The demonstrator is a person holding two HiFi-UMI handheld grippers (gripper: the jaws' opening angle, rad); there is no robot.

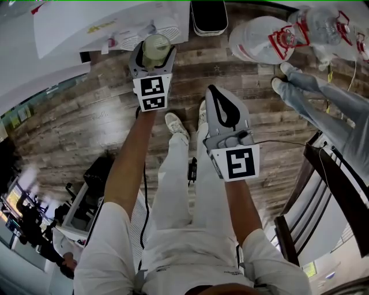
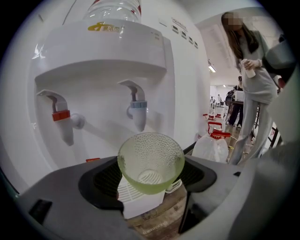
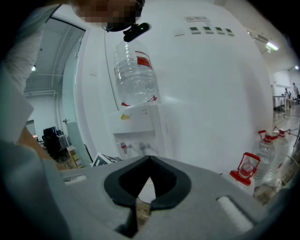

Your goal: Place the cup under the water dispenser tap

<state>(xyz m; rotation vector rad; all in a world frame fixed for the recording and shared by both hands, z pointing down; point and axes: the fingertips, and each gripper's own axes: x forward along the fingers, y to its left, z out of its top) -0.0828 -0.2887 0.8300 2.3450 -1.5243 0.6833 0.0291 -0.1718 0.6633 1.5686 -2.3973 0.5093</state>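
A pale green dimpled cup [image 2: 150, 157] hangs upright in the air, with my left gripper [image 2: 151, 165] shut on its sides. It sits in front of the white water dispenser [image 2: 108, 61], just below and ahead of the blue tap [image 2: 138, 110]; the red tap [image 2: 62, 119] is to the left. The white drip tray [image 2: 136, 199] lies under the cup. In the head view the cup [image 1: 155, 47] shows inside the left gripper [image 1: 154, 55] by the dispenser [image 1: 109, 26]. My right gripper [image 1: 214, 92] is shut with nothing in it, held farther back from the dispenser [image 3: 136, 126].
Large water jugs [image 1: 265, 37] with red handles lie on the wooden floor to the right of the dispenser. A person [image 2: 253, 84] stands beside them. A dark wooden chair [image 1: 323, 190] is at my right. A black bin [image 1: 209, 16] stands next to the dispenser.
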